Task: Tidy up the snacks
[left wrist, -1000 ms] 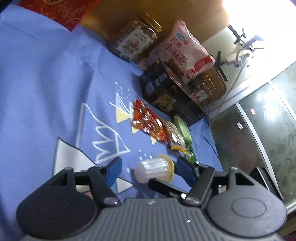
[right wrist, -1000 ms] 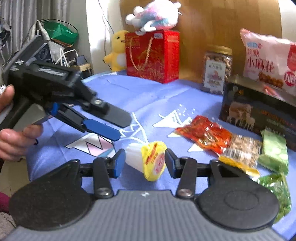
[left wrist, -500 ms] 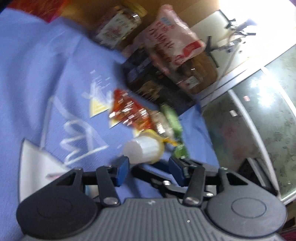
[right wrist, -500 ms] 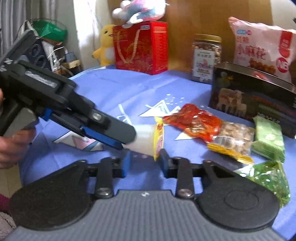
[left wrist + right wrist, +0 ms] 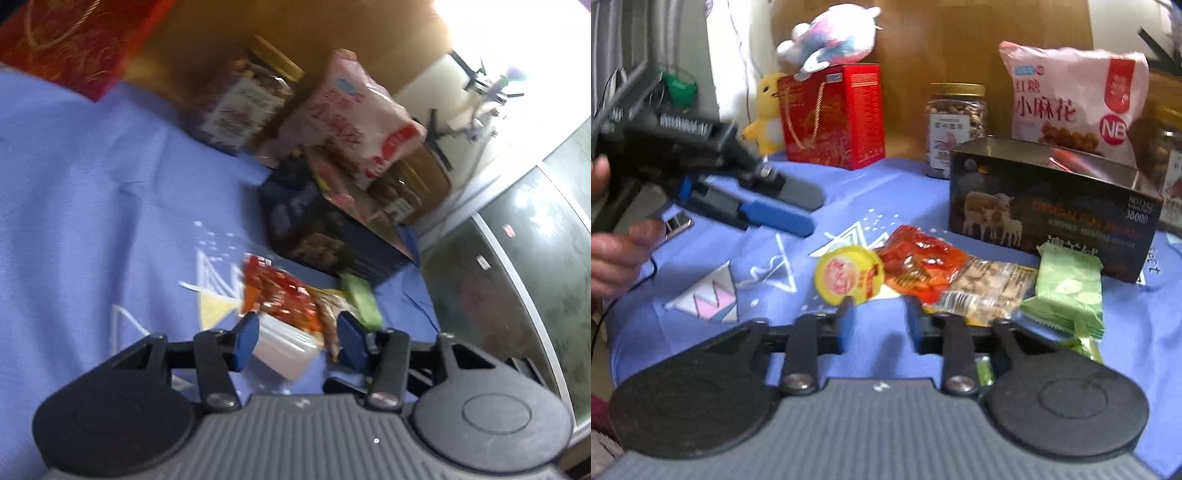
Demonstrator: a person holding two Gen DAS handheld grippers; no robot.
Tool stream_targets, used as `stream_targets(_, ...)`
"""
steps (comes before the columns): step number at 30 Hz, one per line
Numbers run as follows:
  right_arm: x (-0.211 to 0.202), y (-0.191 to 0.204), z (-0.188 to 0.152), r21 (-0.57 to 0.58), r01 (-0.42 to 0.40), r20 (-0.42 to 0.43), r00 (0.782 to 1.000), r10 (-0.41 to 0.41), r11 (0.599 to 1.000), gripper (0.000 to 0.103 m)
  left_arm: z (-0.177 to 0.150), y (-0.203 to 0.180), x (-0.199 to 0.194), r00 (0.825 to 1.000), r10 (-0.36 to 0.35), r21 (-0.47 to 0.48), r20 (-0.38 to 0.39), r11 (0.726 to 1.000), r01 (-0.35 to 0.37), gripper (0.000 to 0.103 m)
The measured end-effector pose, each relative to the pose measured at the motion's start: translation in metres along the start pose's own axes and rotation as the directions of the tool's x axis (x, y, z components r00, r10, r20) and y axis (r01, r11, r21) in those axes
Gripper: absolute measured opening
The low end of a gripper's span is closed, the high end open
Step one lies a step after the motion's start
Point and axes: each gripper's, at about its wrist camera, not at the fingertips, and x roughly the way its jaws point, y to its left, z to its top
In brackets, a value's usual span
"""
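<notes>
A small jelly cup with a yellow lid lies on its side on the blue cloth, lid facing my right gripper, which is open just in front of it. In the left wrist view the cup's white body sits between the fingers of my left gripper, which looks open around it; whether the pads touch it is blurred. In the right wrist view the left gripper hovers up and left of the cup. A red snack packet, a peanut packet and a green packet lie in a row beside the cup.
A dark open box stands behind the packets. A pink snack bag, nut jars, a red gift bag and plush toys line the back. A phone lies at left.
The right gripper let go of the cup and drew back, jaws narrower. The left gripper moved from beside the cup to up and left. The cup now lies lid toward the right camera.
</notes>
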Motion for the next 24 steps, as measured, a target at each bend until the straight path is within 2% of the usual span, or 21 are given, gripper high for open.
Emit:
stream_targets(1,0.004,0.0,0.003,0.003,-0.013,-0.005,1.0,0.013,1.0,0.047,0.001,0.001,0.002,1.0,-0.004,0.002,-0.001,1.0,0.004,0.056)
stream_targets(3,0.012,0.003,0.007,-0.003,-0.032,-0.014,0.999,0.032,0.999,0.051,0.001,0.0,0.006,1.0,0.0,0.019,-0.006,1.0,0.0,0.068)
stream_targets(7,0.03,0.017,0.011,-0.064,-0.063,-0.054,0.997,0.06,0.996,0.052,0.002,0.005,0.019,0.999,0.028,0.03,-0.027,0.999,-0.027,0.069)
stream_targets(10,0.037,0.022,0.009,-0.084,-0.083,-0.078,0.994,0.076,0.993,0.052,-0.002,0.012,0.03,0.998,0.011,0.007,-0.066,1.0,-0.01,0.061)
stream_targets(11,0.037,0.023,0.008,-0.095,-0.084,-0.072,0.994,0.077,0.992,0.051,-0.006,0.011,0.031,0.998,0.013,0.023,-0.056,1.0,-0.012,0.056)
stream_targets(12,0.036,0.024,0.008,-0.101,-0.092,-0.07,0.994,0.085,0.991,0.044,-0.007,0.009,0.032,0.998,0.013,0.035,-0.062,0.999,-0.011,0.047)
stream_targets(13,0.035,0.025,0.008,-0.099,-0.108,-0.07,0.992,0.101,0.989,0.03,-0.008,0.009,0.033,0.997,-0.007,0.026,-0.076,1.0,0.009,0.046)
stream_targets(18,0.028,0.028,0.007,-0.11,-0.085,-0.042,0.996,0.081,0.99,0.03,-0.007,-0.001,0.031,0.998,-0.012,0.028,-0.054,1.0,0.014,0.045)
stream_targets(24,0.003,0.018,0.024,-0.135,0.015,0.098,0.995,-0.001,0.991,0.03,0.024,-0.043,0.035,0.998,-0.059,0.139,-0.016,0.988,0.061,0.045)
